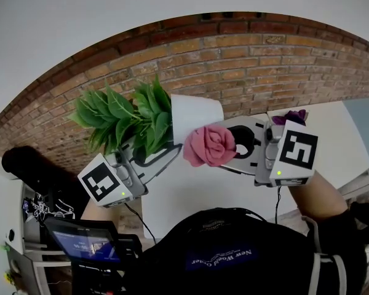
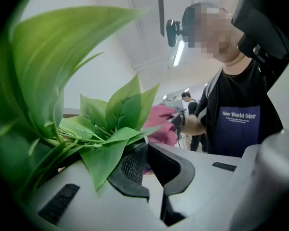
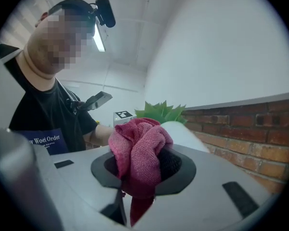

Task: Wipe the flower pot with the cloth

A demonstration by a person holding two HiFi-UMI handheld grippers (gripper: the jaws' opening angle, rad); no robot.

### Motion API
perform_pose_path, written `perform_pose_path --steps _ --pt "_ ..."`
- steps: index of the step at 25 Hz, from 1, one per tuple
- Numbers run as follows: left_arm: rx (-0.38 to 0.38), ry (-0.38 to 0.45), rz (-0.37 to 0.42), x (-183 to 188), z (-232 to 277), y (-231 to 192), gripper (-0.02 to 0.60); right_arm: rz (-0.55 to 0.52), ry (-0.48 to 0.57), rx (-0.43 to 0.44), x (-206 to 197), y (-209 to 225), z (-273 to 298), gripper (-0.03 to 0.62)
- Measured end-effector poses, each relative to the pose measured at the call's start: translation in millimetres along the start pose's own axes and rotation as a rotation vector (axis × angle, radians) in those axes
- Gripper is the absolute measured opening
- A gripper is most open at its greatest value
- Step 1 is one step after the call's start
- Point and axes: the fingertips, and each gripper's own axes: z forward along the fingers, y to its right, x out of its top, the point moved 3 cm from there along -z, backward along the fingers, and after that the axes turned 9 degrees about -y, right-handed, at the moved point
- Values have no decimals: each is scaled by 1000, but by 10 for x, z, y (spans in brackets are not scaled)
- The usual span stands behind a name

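Note:
A white flower pot [image 1: 197, 117] with a green leafy plant [image 1: 126, 118] hangs in the air on its side, its base pointing right. My left gripper [image 1: 152, 157] is shut on the plant's stems; in the left gripper view the leaves [image 2: 106, 138] come out from between the closed jaws of the left gripper [image 2: 147, 160]. My right gripper [image 1: 229, 149] is shut on a bunched pink cloth [image 1: 209, 146], which lies against the pot's lower side. In the right gripper view the cloth [image 3: 137, 153] fills the jaws of the right gripper [image 3: 144, 170], with the pot [image 3: 183, 131] just beyond.
A red brick wall [image 1: 234, 60] runs behind the pot, with a white surface under it. Something purple [image 1: 292, 117] sits behind my right gripper's marker cube. A lit screen [image 1: 86, 244] and dark equipment stand at the lower left. The person's black shirt [image 1: 221, 257] fills the bottom.

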Motion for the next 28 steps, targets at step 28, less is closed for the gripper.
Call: perform_pose_path --steps 28 --pt "-310 333 56 285 -317 413 11 271 223 134 -132 706 -411 109"
